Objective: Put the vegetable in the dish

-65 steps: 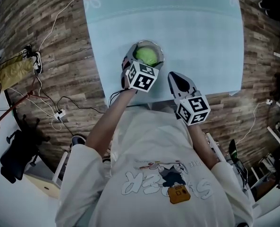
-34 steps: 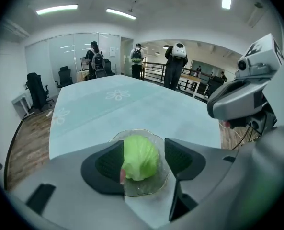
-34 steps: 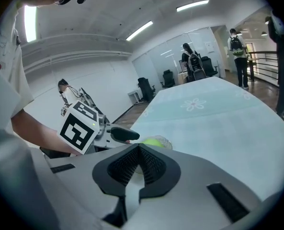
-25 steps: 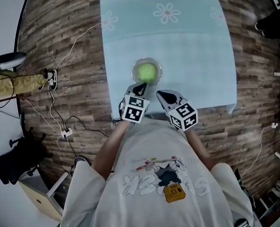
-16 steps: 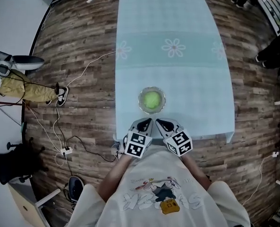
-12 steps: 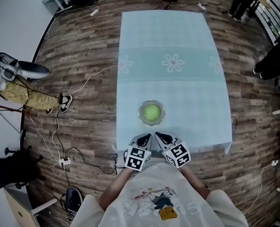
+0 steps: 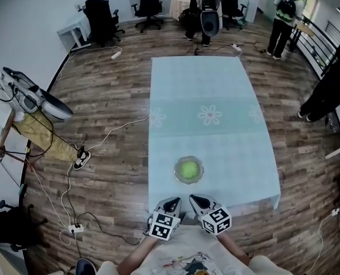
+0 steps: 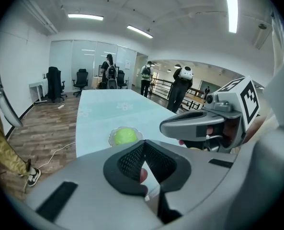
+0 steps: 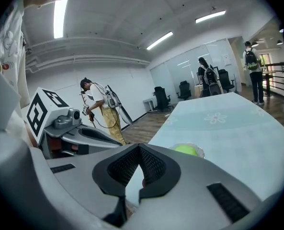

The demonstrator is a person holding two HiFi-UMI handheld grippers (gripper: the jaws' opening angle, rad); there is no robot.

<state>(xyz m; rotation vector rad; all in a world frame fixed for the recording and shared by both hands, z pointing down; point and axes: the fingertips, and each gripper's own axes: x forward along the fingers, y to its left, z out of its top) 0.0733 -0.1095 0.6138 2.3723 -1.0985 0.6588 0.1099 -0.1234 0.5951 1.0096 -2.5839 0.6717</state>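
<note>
A round green vegetable (image 7: 188, 169) lies in a small clear glass dish (image 7: 179, 176) on the near half of the table (image 7: 215, 96) with its pale blue cloth. Both grippers hover side by side at the table's near edge, short of the dish and apart from it. My left gripper (image 7: 172, 201) is shut with nothing between its jaws. My right gripper (image 7: 196, 199) is shut and empty too. In the left gripper view the vegetable (image 8: 125, 136) sits ahead of the jaws, with the right gripper (image 8: 199, 123) alongside. The right gripper view shows the vegetable (image 9: 186, 150) just beyond its closed jaws.
The blue cloth carries flower prints (image 7: 210, 115) further back. Cables (image 7: 72, 211) run over the wooden floor at the left, beside a person in yellow trousers (image 7: 38, 130). Office chairs (image 7: 101, 16) and several people (image 7: 284, 10) stand at the far end of the room.
The left gripper has drawn back from the dish to the near edge, beside the right one. The head view has lifted, so more of the room shows. The vegetable stays in the dish.
</note>
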